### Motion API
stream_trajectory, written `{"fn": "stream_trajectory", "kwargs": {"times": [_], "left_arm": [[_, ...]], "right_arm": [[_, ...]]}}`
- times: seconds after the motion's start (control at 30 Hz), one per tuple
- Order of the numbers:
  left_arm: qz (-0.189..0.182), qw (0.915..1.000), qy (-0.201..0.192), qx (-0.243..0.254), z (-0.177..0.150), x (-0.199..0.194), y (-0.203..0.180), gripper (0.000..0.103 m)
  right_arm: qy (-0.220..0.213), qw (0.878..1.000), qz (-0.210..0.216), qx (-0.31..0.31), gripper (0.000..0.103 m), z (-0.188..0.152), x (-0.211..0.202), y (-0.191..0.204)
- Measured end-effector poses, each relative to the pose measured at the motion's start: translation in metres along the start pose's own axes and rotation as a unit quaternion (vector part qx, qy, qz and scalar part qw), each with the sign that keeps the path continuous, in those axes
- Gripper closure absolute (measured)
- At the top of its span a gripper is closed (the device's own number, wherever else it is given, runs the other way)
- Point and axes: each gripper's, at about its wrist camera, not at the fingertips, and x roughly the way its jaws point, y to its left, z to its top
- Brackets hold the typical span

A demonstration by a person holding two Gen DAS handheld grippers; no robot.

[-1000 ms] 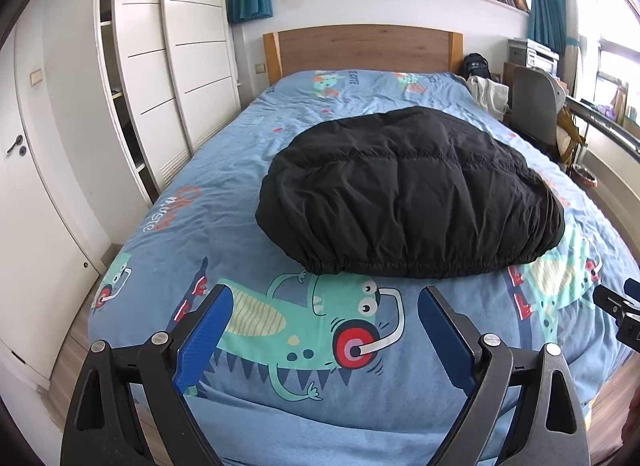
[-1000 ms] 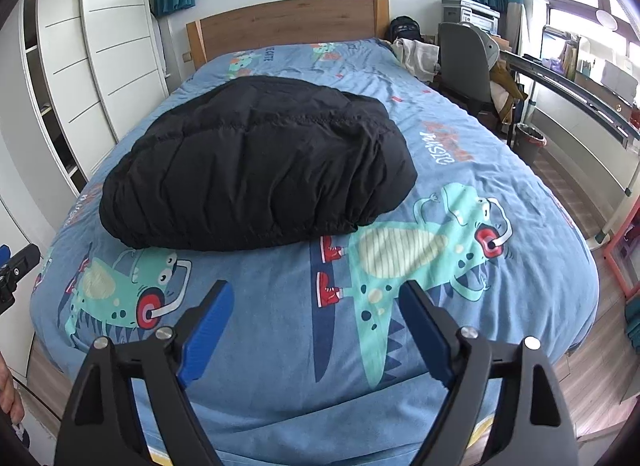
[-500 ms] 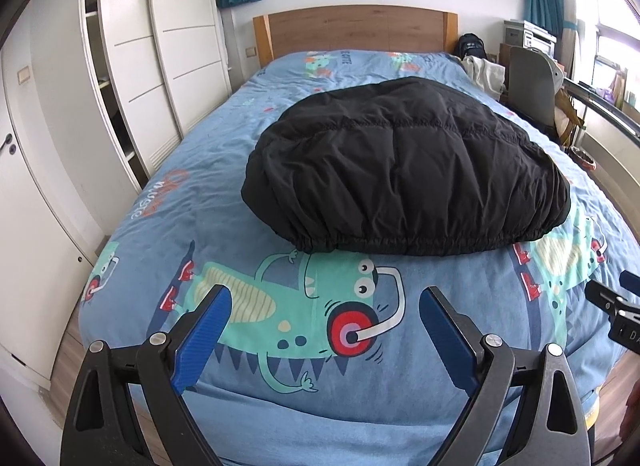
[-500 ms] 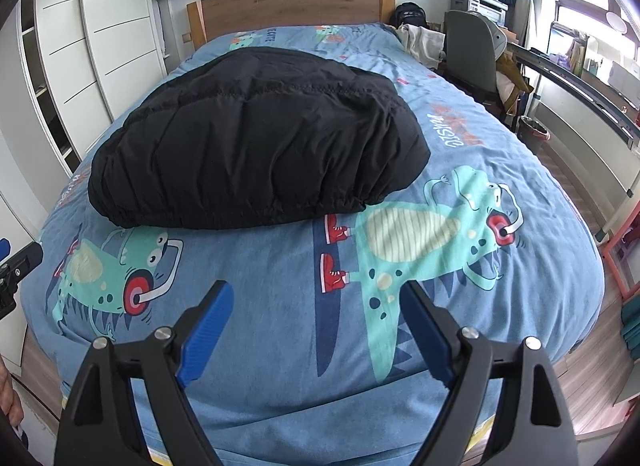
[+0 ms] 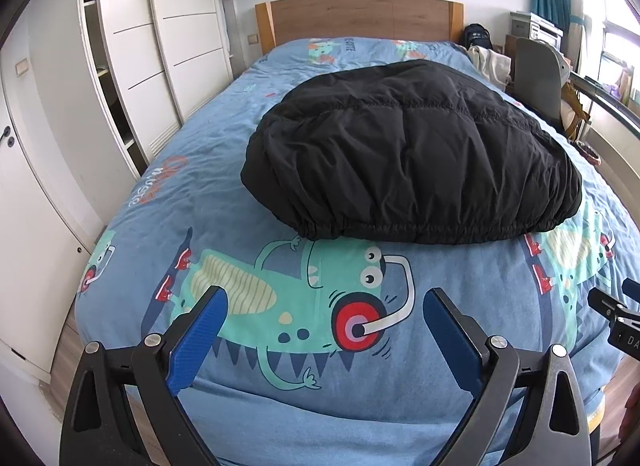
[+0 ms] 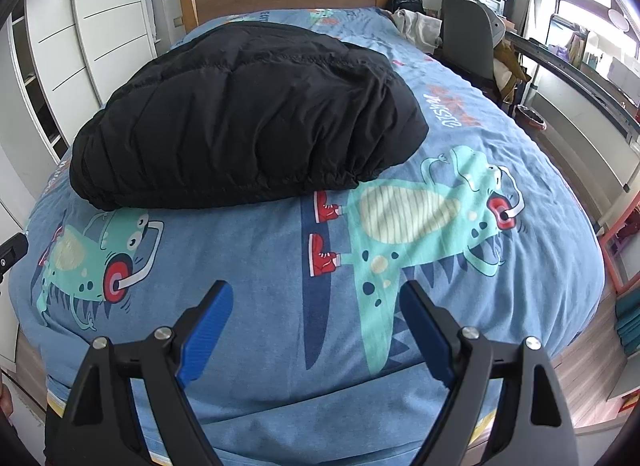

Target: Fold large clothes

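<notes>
A large black puffy jacket (image 5: 412, 161) lies bunched in a mound on the blue cartoon-print bed cover (image 5: 208, 205), its elastic hem facing me. It also shows in the right wrist view (image 6: 248, 117). My left gripper (image 5: 322, 302) is open and empty above the foot of the bed, short of the jacket's hem. My right gripper (image 6: 316, 296) is open and empty, also over the foot of the bed, to the right of the left one. The right gripper's tip shows at the left view's right edge (image 5: 616, 314).
White wardrobes (image 5: 132, 49) line the left side of the bed. A wooden headboard (image 5: 360, 21) stands at the far end. A grey chair (image 6: 468, 37) and a desk with clutter stand to the right. Wood floor (image 6: 580, 370) shows beside the bed.
Both grippers have moved forward and lower toward the jacket, which looks nearer now. Both jaws stay open. The jacket has not moved.
</notes>
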Motion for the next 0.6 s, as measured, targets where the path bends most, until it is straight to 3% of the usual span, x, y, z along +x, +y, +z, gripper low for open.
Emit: {"fn": "stream_trajectory", "kwargs": {"times": [0.6], "left_arm": [[-0.011,0.9997,0.019,-0.002,-0.002,0.014,0.0,0.006]], "right_arm": [[0.001,1.0,-0.005,-0.003,0.018,0.003,0.007,0.0]]}}
